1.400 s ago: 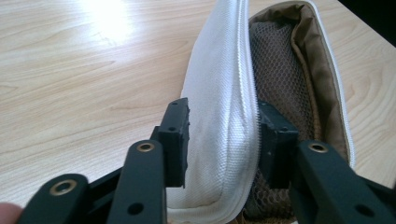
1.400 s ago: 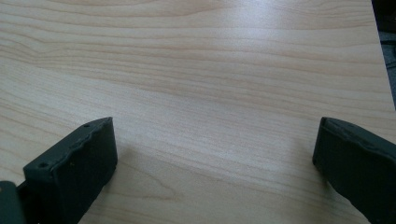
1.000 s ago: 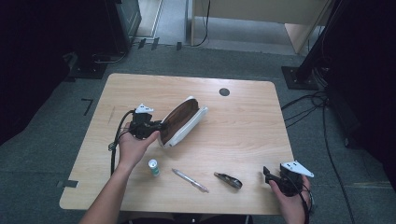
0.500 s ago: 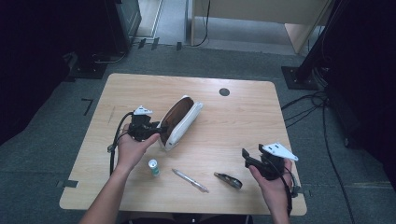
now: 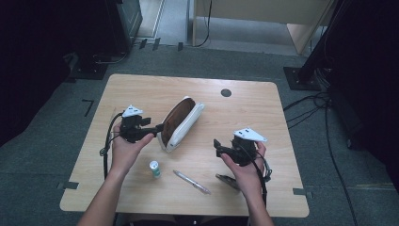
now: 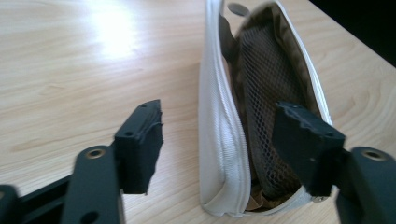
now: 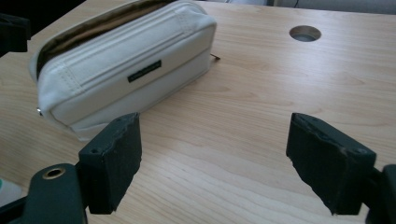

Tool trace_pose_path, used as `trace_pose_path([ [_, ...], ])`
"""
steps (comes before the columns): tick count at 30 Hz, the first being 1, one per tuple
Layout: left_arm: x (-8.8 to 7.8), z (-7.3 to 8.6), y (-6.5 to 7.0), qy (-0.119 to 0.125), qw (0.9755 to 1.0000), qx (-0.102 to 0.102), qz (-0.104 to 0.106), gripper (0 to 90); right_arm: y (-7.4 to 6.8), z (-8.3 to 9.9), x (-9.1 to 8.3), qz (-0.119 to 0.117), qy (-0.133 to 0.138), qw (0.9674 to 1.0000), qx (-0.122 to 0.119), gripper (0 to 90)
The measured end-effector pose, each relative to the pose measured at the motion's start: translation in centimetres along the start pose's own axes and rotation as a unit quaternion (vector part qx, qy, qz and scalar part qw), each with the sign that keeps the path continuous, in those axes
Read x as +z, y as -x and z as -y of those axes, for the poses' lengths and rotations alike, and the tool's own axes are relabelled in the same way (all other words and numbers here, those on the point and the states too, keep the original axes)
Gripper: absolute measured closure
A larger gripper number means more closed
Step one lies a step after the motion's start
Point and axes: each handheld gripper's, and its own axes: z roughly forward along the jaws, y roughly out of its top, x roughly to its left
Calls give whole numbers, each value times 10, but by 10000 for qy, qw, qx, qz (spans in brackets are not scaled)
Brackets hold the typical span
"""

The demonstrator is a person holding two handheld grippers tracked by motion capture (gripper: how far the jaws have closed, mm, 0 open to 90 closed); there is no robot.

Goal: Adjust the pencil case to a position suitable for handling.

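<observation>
A: Where's the pouch?

B: The white pencil pouch [image 5: 181, 123] lies near the middle of the bench [image 5: 141, 92], on its long side with the zip undone and the brown mesh lining showing. It runs at a slant, one end toward the round cable hole [image 5: 226, 92].

A: And the left claw?

B: The left claw [image 5: 157, 127] sits at the pouch's near-left end. Its jaws have just been opening. In the left gripper view the pouch's white wall and open mouth stand between the two black pads, one pad out over bare wood, the other in front of the mesh. Neither pad presses on the fabric, so it holds nothing.

A: The right one?

B: The right claw [image 5: 217, 147] is off to the right of the pouch, well apart from it, pointed toward it. Its jaws have also just been widening, and there is only bench top between them in the right gripper view.

A: Anything else lying about?

B: Near the front edge, a small green-and-white tube [image 5: 154, 169], then a pen [image 5: 191, 181] lying at an angle. Just under the right hand there's a dark object [image 5: 227, 179], maybe a folding knife or a clip; it's half covered and I can't say which.
</observation>
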Motion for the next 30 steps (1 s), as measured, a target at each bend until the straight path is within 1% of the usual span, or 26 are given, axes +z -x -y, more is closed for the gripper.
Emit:
trace_pose_path([
  [1,-8,0,-1,127,9999,-86,-59,276,-4,-2,2,-14,-12,10000,-2,168],
  [2,-8,0,-1,127,9999,-86,-59,270,-7,-4,4,-29,-8,10000,-9,158],
  [3,-17,1,-2,262,9995,-161,-94,266,-11,-6,6,-27,-11,10000,-27,149],
  [4,-22,1,-2,298,9993,-165,-152,252,-13,-8,8,-17,-10,10000,-19,139],
  [5,-22,1,-2,298,9993,-165,-152,239,-17,-10,10,-31,-28,10000,-22,135],
  [7,-28,4,-4,337,9989,-177,-263,213,-19,-12,11,-37,-30,10000,-28,134],
  [8,-30,6,-5,333,9987,-179,-331,196,-25,-16,15,-64,-47,10000,-25,133],
  [10,-35,9,-7,317,9984,-180,-432,181,-27,-17,17,-78,-55,10000,-18,131],
  [11,-40,15,-11,310,9981,-200,-497,165,-32,-20,21,-123,-89,9999,-8,127],
  [13,-42,18,-12,304,9980,-204,-521,161,-35,-21,24,-140,-106,9998,9,122],
  [14,-48,25,-15,292,9976,-205,-597,126,-39,-24,29,-166,-175,9997,22,95],
  [15,-48,25,-15,292,9976,-205,-597,103,-39,-24,29,-166,-175,9997,22,95],
  [16,-51,29,-18,297,9970,-236,-679,92,-44,-27,35,-222,-245,9994,57,82],
  [18,-55,36,-20,263,9961,-259,-800,68,-49,-28,39,-261,-294,9992,75,73],
  [19,-59,46,-22,234,9953,-363,-871,38,-51,-30,42,-280,-347,9990,91,65],
  [20,-61,51,-23,206,9955,-343,-863,9,-53,-31,44,-291,-353,9989,91,58],
  [21,-61,51,-23,206,9955,-343,-863,8,-53,-31,44,-291,-353,9989,91,58],
  [22,-63,62,-24,134,9950,-371,-913,7,-58,-33,48,-314,-395,9987,96,47],
  [23,-64,67,-26,77,9944,-365,-984,7,-60,-33,50,-314,-418,9986,116,37],
  [24,-64,67,-26,77,9944,-365,-984,7,-60,-33,50,-314,-418,9986,116,37],
  [25,-65,74,-28,34,9933,-390,-1090,8,-65,-36,54,-304,-434,9985,126,25],
  [27,-66,84,-32,0,9921,-458,-1165,8,-68,-37,56,-314,-425,9985,126,20],
  [28,-68,96,-38,-23,9907,-561,-1237,7,-70,-38,57,-315,-446,9984,138,12],
  [29,-69,101,-40,-17,9901,-636,-1254,7,-72,-39,60,-302,-459,9984,147,6],
  [30,-69,101,-40,-17,9901,-636,-1254,7,-72,-39,60,-302,-459,9984,147,6],
])
